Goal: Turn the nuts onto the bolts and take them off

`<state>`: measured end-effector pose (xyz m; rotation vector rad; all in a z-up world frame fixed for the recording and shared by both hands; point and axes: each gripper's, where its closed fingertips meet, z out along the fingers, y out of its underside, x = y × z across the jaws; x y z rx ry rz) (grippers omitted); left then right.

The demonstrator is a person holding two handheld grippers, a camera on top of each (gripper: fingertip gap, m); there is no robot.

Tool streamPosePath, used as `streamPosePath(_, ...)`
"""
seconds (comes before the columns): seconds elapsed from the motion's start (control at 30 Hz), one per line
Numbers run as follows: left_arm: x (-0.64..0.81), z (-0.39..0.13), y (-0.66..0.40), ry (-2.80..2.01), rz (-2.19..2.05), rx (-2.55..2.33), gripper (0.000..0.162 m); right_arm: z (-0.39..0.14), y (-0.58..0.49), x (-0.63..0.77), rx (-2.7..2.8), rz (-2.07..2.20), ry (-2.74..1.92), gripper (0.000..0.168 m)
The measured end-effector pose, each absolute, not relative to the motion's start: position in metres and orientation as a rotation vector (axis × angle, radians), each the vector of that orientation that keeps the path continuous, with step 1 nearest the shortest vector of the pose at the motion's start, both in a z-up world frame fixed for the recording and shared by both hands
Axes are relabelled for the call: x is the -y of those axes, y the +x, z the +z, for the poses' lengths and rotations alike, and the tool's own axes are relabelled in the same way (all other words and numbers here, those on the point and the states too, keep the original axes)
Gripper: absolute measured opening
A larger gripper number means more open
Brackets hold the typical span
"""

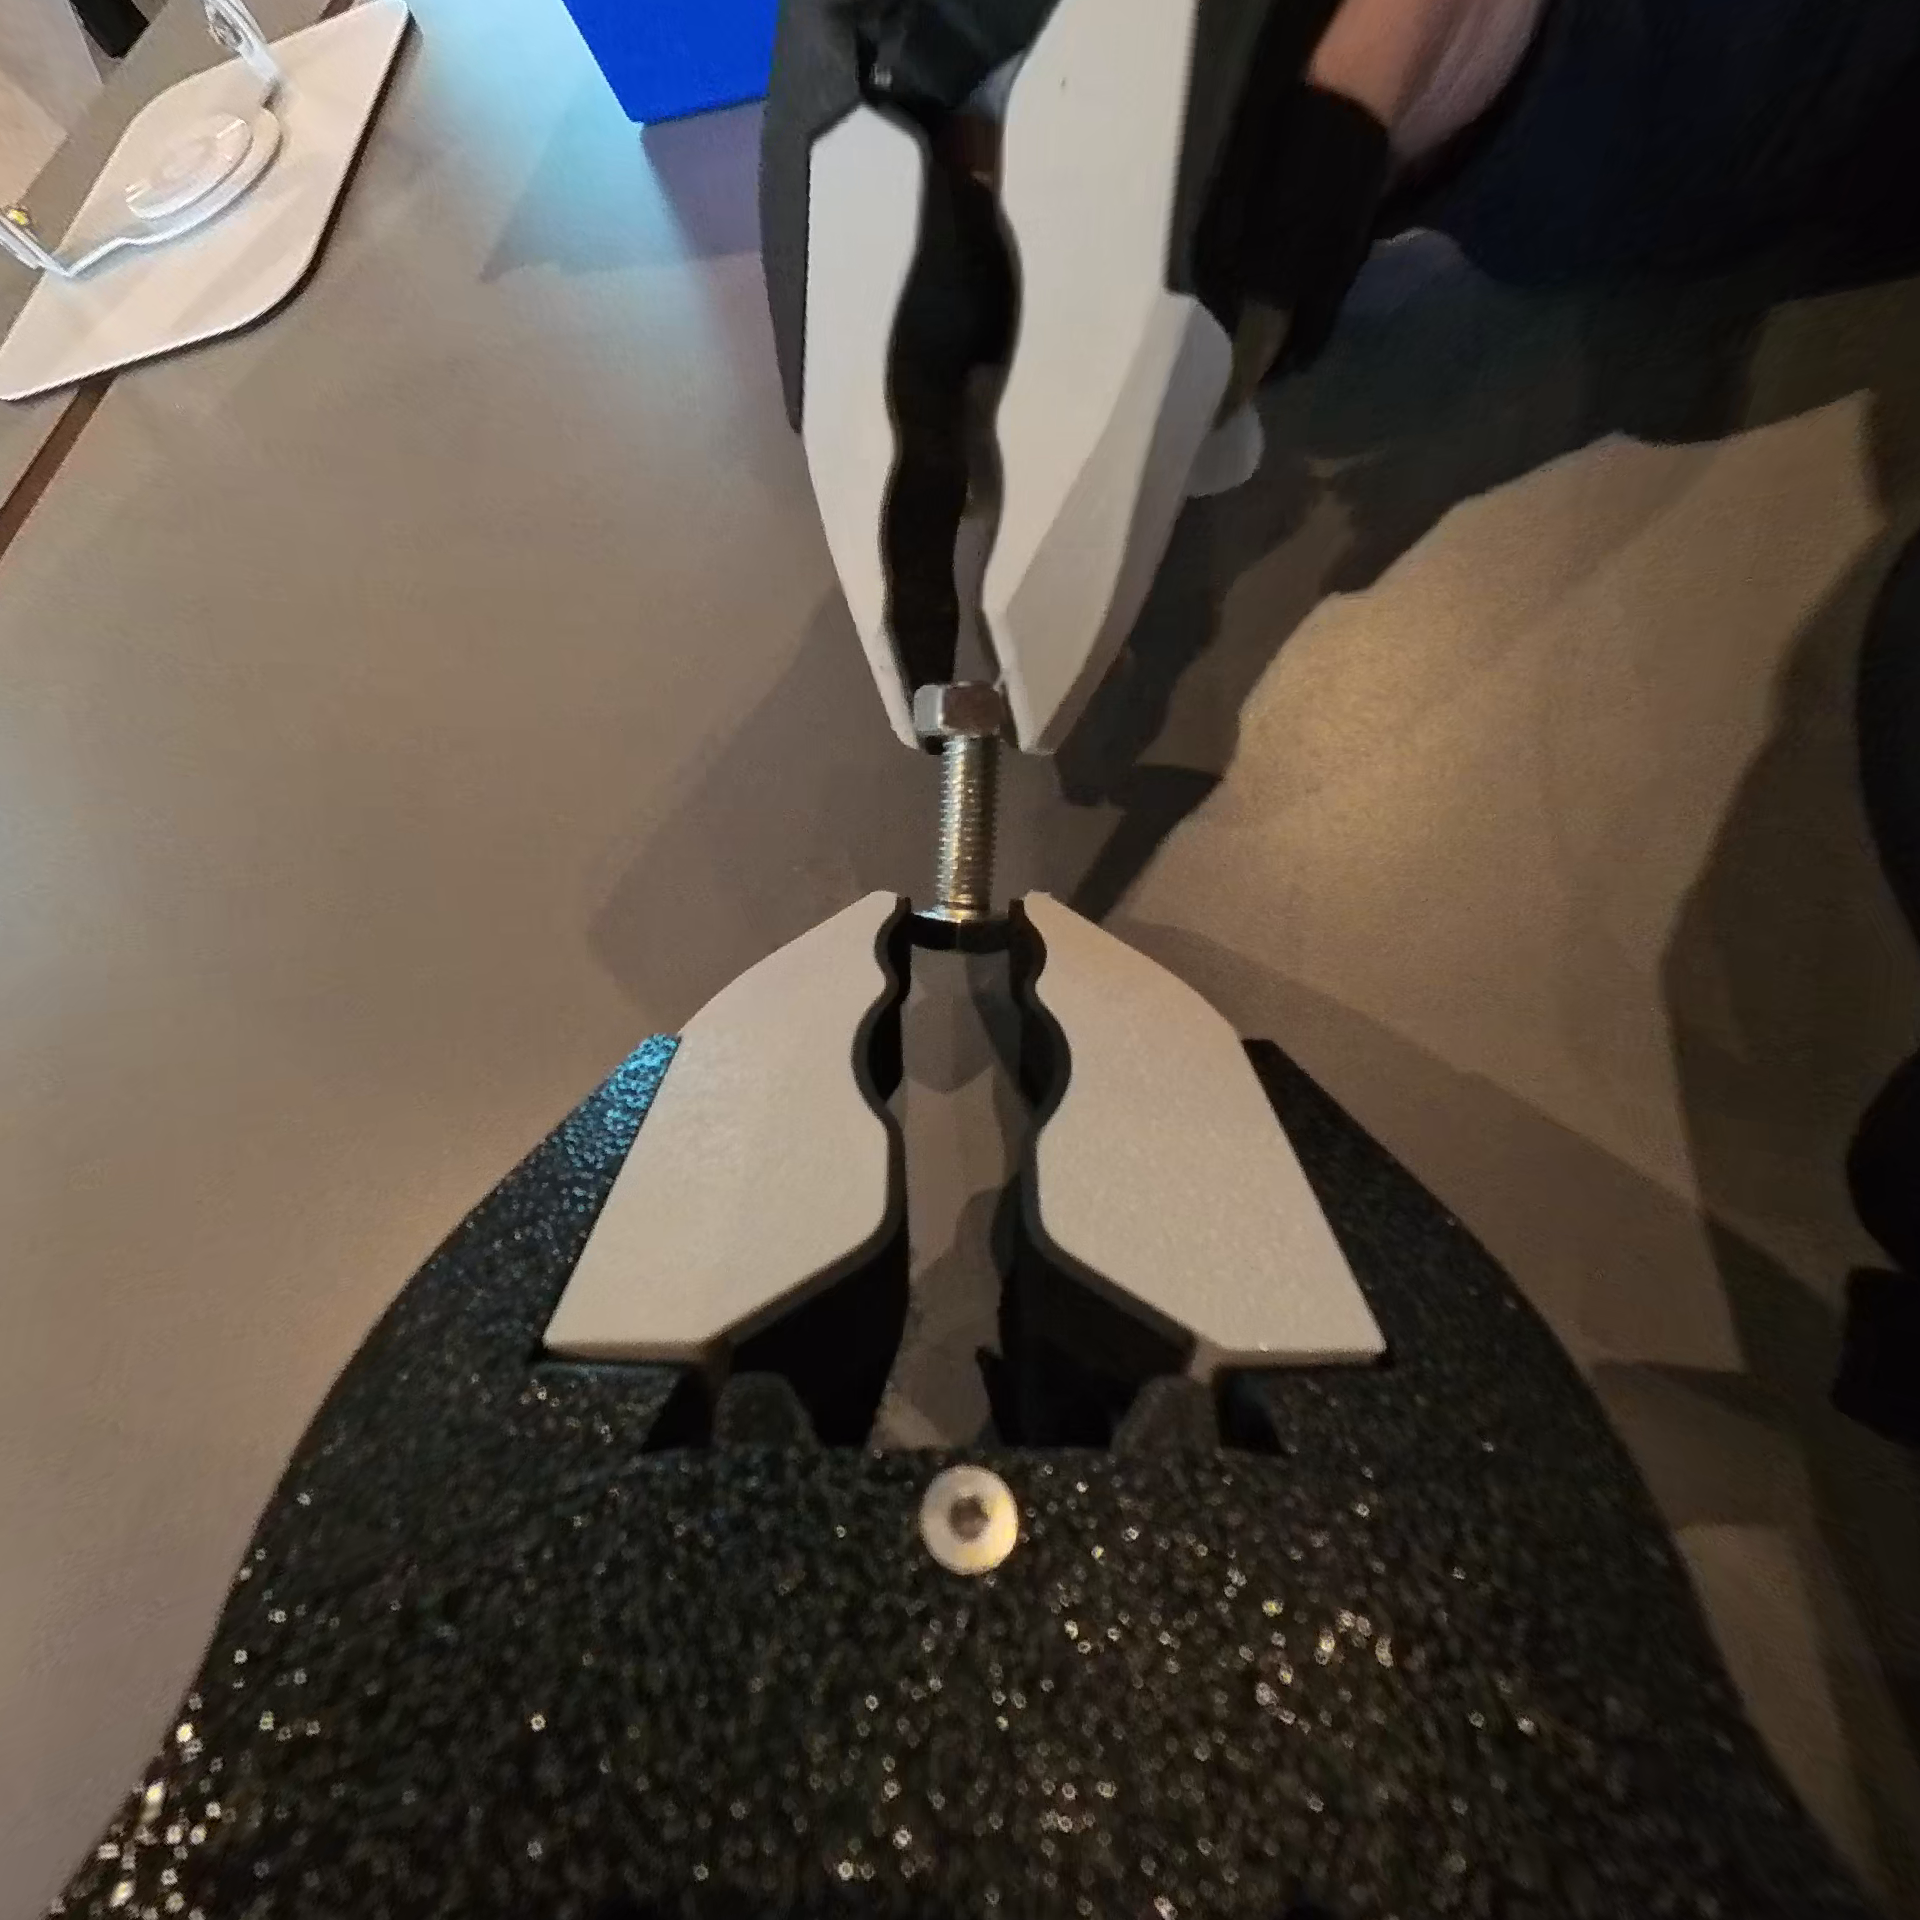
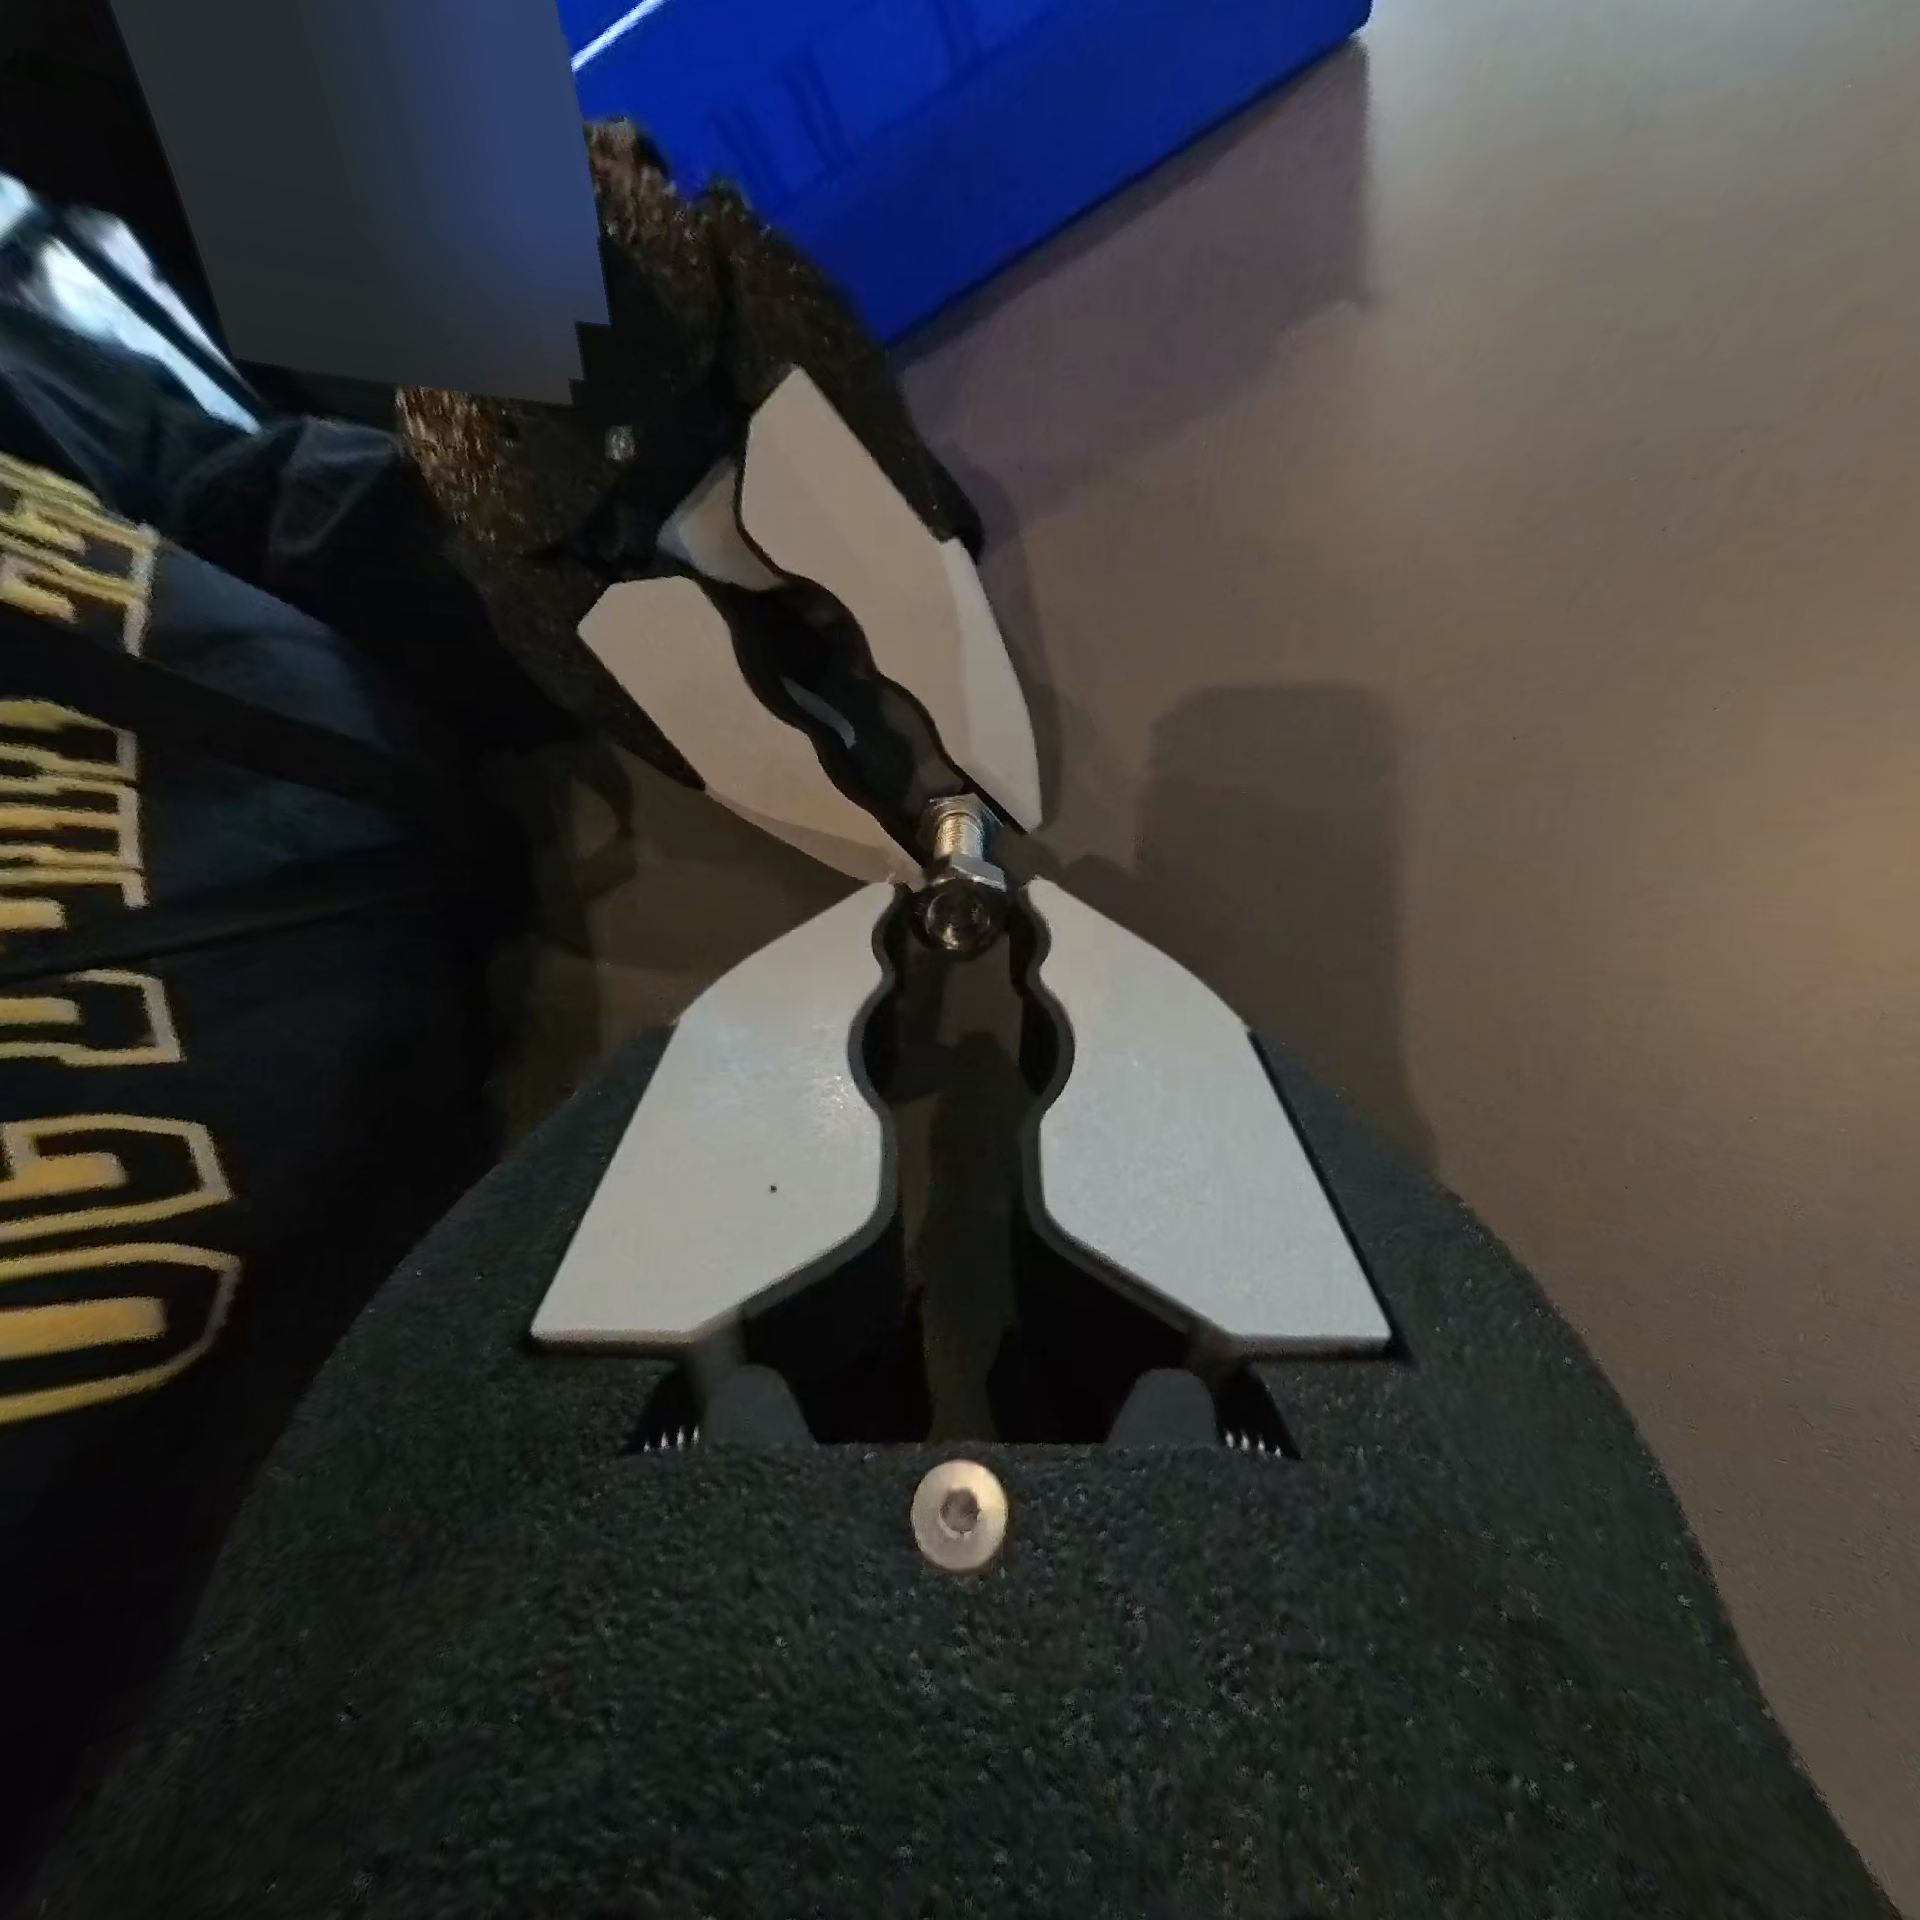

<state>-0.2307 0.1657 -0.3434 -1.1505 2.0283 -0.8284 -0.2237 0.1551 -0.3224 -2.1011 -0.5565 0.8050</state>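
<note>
As seen from the left wrist view, item one: the left tool (image 1: 958,909), its pale fingers drawn close together and pinching the near end of the bolt (image 1: 956,821). The bolt is held off the grey worktop (image 1: 364,727), and its bare thread spans the gap to the right tool (image 1: 961,727). That tool comes in from the far side, closed on the other end, where the hex nut (image 1: 956,712) sits at its tips. Holding one end in each tool likely steadies the bolt so that the nut can be turned. A dark band shows where the thread enters the left tool's tips, and what it is cannot be made out. A gloved hand (image 1: 1299,208) behind the right tool is mostly cut off. Further items: a blue box (image 1: 675,52), clipped by the top edge, and a white plate (image 1: 208,208) carrying a clear piece, far left.

Right wrist view: the bolt appears nearly end-on. Its round socket head lies between the right tool's closed fingers, and the nut sits hard against that head, right at the tips. It cannot be told whether the pads bear on the head, the nut or both. Beyond, the left tool clamps the thread's far end. Being run fully down to the head, the nut probably has to be backed off next. A person's dark lettered garment (image 2: 156,935) fills the left edge, and the blue box stands behind.
</note>
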Motion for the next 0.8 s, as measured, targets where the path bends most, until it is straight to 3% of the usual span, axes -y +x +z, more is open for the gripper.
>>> streamPosePath(0.23,-0.164,-0.347,-0.231,-1.14,-0.803,-2.054,0.017,-0.327,-0.223,-0.154,0.946,0.331,-1.925,0.019)
streamPosePath(0.37,-0.172,-0.339,-0.229,-1.183,-0.846,-1.977,0.017,-0.32,-0.222,-0.156,0.711,0.597,-2.03,0.052)
streamPosePath(0.57,-0.173,-0.341,-0.229,-1.187,-0.819,-1.981,0.017,-0.319,-0.23,-0.149,0.62,0.851,-2.071,0.045)
streamPosePath(0.63,-0.17,-0.344,-0.23,-1.172,-0.801,-2.013,0.017,-0.313,-0.236,-0.15,0.676,0.808,-2.013,0.052)
streamPosePath(0.8,-0.169,-0.346,-0.23,-1.171,-0.789,-2.02,0.017,-0.3,-0.228,-0.155,0.714,0.618,-1.918,0.045)
